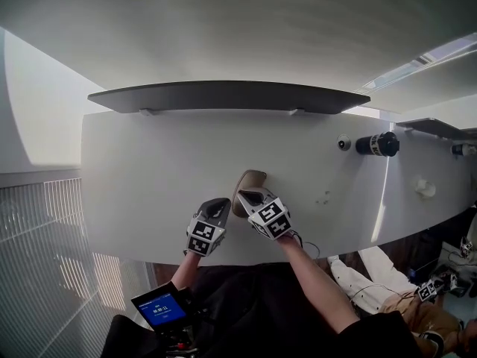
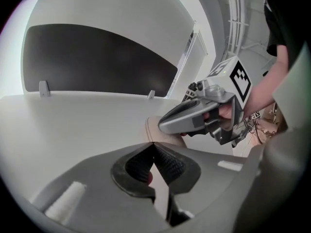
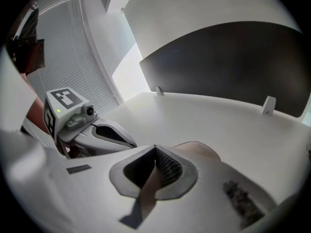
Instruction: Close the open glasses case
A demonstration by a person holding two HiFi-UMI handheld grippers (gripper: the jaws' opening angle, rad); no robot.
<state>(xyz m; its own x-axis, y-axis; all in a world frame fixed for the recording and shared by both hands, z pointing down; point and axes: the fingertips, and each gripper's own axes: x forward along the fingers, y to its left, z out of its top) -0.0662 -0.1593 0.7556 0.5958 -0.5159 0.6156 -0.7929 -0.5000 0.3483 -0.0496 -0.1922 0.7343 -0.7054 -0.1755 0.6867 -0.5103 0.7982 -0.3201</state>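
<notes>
Two grippers work over one white table (image 1: 149, 170); its front edge is close at 6 o'clock, with open room from 9 through 3. The right gripper (image 1: 246, 198), jaws together and clamping nothing, sits over the tan glasses case (image 1: 252, 177) (lid looks nearly down, latch unclear). The left gripper (image 1: 218, 207), also closed and empty, is at 8 o'clock of the case. Best to press straight down and brace the side against skidding edgeward.

Bright daylight from the left window (image 1: 52, 222); strong fisheye bending and dark vignette at edges.
</notes>
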